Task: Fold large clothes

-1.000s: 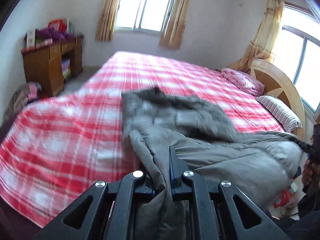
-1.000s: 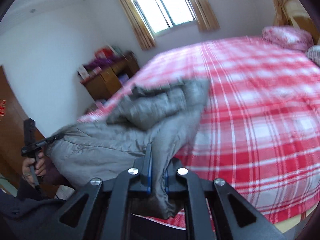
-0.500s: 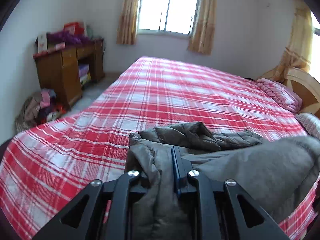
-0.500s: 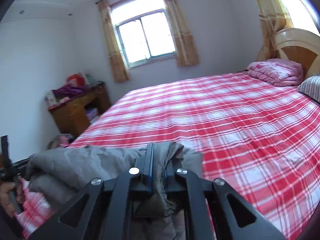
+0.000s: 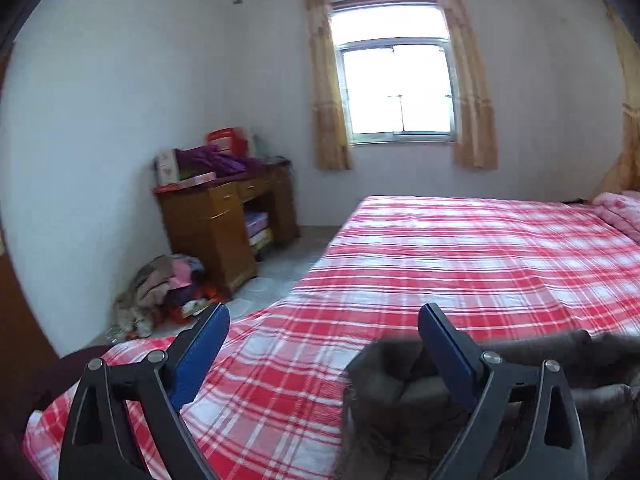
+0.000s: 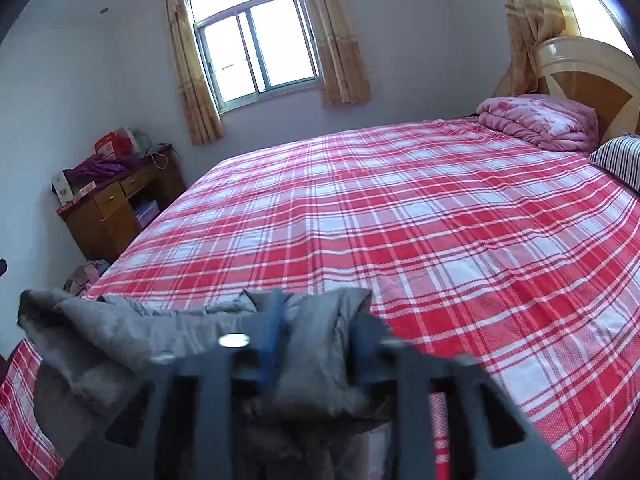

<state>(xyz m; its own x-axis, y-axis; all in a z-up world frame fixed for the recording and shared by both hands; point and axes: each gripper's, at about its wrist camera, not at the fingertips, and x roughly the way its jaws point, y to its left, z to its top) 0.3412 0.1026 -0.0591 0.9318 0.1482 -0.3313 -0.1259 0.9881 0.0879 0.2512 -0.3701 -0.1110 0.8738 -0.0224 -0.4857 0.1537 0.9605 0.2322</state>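
Jacket [image 6: 120, 332] bunched at bed [image 6: 400, 220] edge, unfolded; left gripper [image 5: 324, 344] spread wide, empty, garment beside right finger; right gripper [image 6: 316, 344] blurred, seemingly parted around cloth.

Right hand-held gripper [image 6: 316, 344]: motion-blurred throughout, finger edges smeared; whether its fingers pinch the grey garment [image 6: 168, 332] bunched between them cannot be told. Garment's lower part runs off the bottom edge beneath it.

Left hand-held gripper [image 5: 324, 344]: base cut by the bottom edge. Grey garment [image 5: 400, 392] behind its right finger is soft-focused, partly hidden by that finger and cropped at the right and bottom edges.

Clothes heap [image 5: 168, 292] on the floor, ahead-left: items too blurred to distinguish.

Striped pillow [image 6: 620, 160], far ahead-right: cut by the right edge.
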